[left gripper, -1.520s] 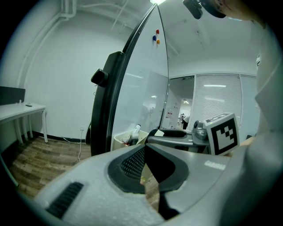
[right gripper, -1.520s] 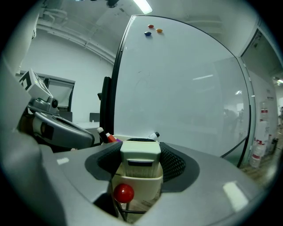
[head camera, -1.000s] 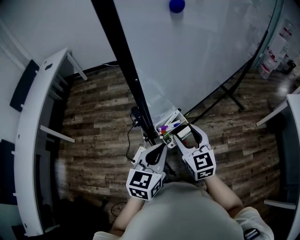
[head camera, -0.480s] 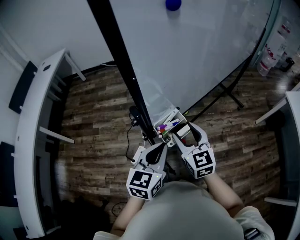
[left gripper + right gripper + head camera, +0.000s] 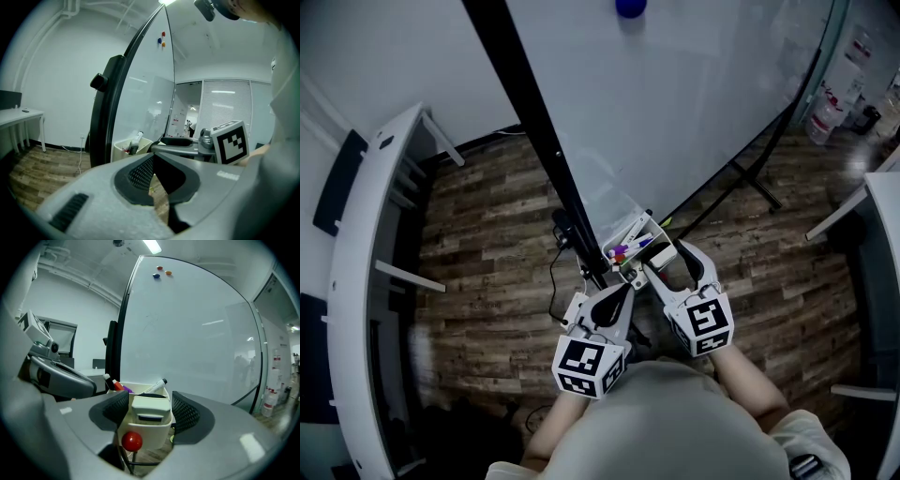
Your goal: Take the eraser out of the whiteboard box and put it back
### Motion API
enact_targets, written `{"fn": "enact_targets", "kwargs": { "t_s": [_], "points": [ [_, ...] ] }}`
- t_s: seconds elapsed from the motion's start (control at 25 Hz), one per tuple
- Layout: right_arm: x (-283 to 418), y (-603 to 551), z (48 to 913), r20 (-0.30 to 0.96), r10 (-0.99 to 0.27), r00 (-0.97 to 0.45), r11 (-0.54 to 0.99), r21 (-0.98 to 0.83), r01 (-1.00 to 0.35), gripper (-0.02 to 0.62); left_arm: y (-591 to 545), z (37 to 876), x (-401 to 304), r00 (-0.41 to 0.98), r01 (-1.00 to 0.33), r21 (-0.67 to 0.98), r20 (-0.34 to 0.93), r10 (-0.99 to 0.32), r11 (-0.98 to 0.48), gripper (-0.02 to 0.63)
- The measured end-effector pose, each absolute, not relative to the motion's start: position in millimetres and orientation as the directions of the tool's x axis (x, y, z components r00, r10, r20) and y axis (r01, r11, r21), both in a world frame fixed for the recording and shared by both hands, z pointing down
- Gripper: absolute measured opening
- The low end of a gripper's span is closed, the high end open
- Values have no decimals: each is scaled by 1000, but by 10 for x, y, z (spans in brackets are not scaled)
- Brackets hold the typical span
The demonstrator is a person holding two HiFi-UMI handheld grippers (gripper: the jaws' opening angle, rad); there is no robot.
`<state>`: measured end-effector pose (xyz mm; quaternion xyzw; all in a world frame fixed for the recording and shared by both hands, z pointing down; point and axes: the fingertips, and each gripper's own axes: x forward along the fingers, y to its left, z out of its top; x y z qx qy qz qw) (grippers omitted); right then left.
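Between right tool (image 5: 151, 409) jaws — opening, wide apart — eraser (image 5: 150, 405) in whiteboard box (image 5: 146, 436) w/ markers (image 5: 154, 386), left tool (image 5: 153, 164) jaws together.

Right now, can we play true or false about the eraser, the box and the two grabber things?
1. The eraser sits in the whiteboard box. True.
2. The right gripper holds the eraser up in the air. False: the eraser is down in the box, and the jaws on either side of it are opening.
3. Markers stick up out of the box. True.
4. The left gripper has its jaws wide apart. False: they are together, with nothing between them.
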<state>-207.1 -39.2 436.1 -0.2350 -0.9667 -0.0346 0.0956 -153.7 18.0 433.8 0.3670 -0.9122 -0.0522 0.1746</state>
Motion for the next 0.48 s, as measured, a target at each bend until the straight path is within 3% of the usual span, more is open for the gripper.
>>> {"fn": "enact_targets", "kwargs": {
  "t_s": [0.48],
  "points": [
    [-1831,-493,4137,154,404,-902,912,15,411,285,37,4311,-1429,-626,-698,227,268,-732,679,2]
  ]
}}
